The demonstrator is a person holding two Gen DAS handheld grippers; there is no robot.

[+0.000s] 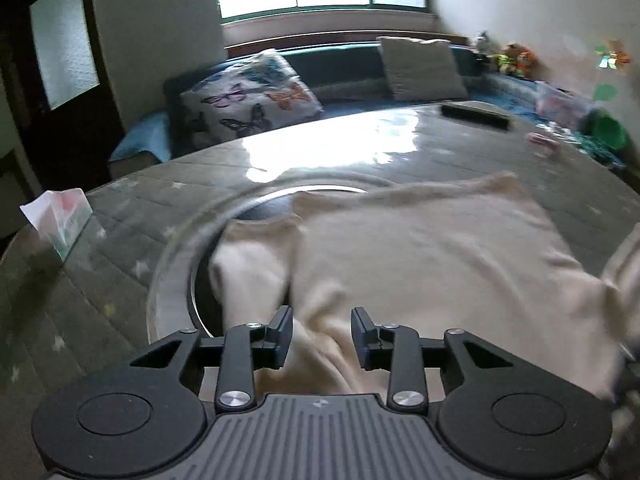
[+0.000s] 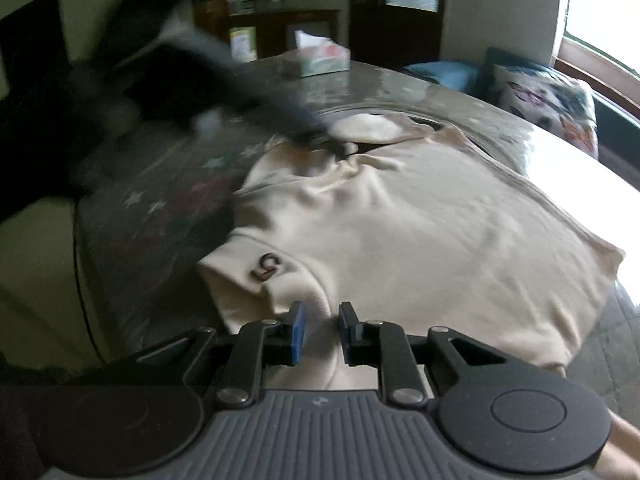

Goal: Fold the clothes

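Cream shirt (image 2: 400,220) lies on the table (image 1: 120,216) beneath both part-open, empty grippers, left (image 1: 321,336) and right (image 2: 321,330)

One cream shirt (image 1: 432,256) is lying on the counter (image 1: 340,160), with one tissue box (image 1: 66,220) standing near its edge. Two cushions are sitting behind: one butterfly cushion (image 1: 252,96), one plain cushion (image 1: 422,68).

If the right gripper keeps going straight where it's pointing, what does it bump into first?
Most likely the cream cotton T-shirt spread on the table: the right gripper has open jaws aimed down at the cloth near its sleeve. Depth is hard to judge.
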